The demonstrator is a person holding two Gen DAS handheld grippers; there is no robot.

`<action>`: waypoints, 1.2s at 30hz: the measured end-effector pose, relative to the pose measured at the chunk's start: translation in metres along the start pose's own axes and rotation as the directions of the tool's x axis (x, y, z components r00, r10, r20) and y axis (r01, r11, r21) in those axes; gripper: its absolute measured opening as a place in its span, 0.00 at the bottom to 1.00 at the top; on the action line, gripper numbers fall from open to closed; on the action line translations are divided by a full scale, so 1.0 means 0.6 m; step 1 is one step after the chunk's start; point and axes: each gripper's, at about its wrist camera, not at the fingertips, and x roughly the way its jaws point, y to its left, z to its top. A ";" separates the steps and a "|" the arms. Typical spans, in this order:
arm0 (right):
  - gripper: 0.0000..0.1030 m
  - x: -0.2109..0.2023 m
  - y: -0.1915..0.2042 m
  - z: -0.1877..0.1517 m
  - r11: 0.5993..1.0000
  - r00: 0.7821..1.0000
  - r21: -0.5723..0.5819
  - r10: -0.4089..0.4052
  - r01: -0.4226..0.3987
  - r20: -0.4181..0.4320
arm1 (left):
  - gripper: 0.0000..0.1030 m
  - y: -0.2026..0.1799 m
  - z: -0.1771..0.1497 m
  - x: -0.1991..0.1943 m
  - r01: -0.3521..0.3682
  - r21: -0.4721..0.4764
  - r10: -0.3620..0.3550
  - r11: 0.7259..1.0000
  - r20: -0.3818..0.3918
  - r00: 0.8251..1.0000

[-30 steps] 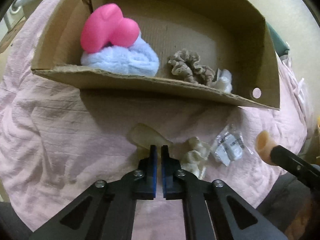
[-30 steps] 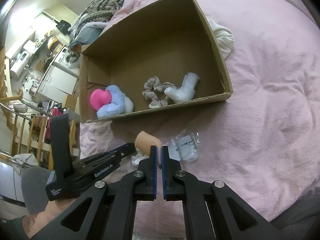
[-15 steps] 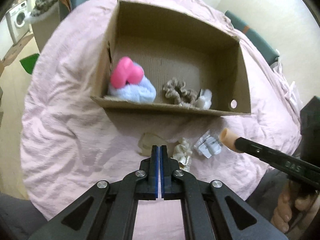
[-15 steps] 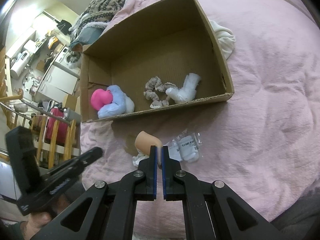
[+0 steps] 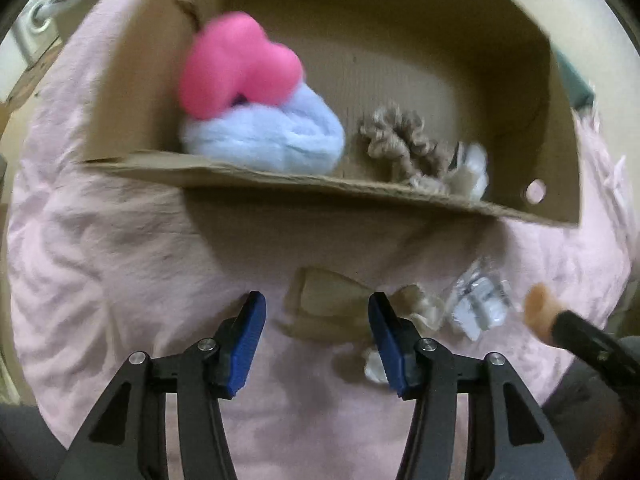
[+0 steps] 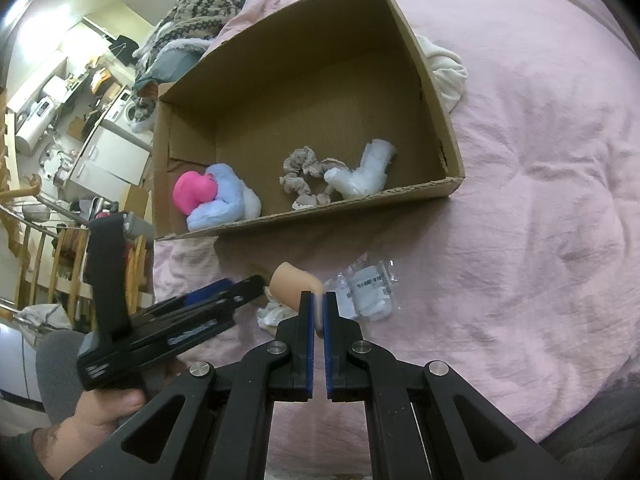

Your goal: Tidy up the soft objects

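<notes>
Centrally, low in the left view, a flat beige translucent piece (image 5: 328, 300) lies on the pink bedspread (image 5: 120, 240) before my spread left gripper (image 5: 316, 320). My right gripper (image 6: 319, 312) clamps a tan sponge (image 6: 292, 284). Four soft items fill the cardboard box (image 6: 436, 92); three await.

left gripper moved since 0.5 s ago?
Yes. The left gripper came down and forward toward the cardboard box, which looms larger, and its jaws opened; it now straddles the beige pad on the pink blanket.
</notes>
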 end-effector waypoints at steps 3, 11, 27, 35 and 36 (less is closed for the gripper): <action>0.05 0.003 -0.001 0.002 1.000 1.000 0.002 0.001 -0.001 -0.007 | 0.35 -0.015 0.002 0.011 -0.024 0.063 0.022 0.998 0.025 0.999; 0.05 0.006 0.002 0.004 1.000 1.000 -0.005 0.006 -0.007 -0.011 | 0.08 -0.026 -0.012 -0.018 0.040 0.083 -0.045 0.996 0.050 0.998; 0.05 -0.023 0.008 0.005 0.999 0.999 -0.027 0.031 -0.030 0.043 | 0.08 -0.001 -0.023 -0.201 -0.005 0.033 -0.004 0.999 0.259 0.966; 0.05 -0.053 0.026 0.053 0.996 0.994 -0.076 0.044 -0.037 0.099 | 0.08 -0.003 0.046 -0.228 0.032 0.087 -0.057 0.996 0.313 0.948; 0.05 -0.054 0.028 0.061 0.996 0.994 -0.084 0.040 -0.032 0.104 | 0.08 -0.007 0.054 -0.226 0.026 0.096 -0.055 0.995 0.319 0.946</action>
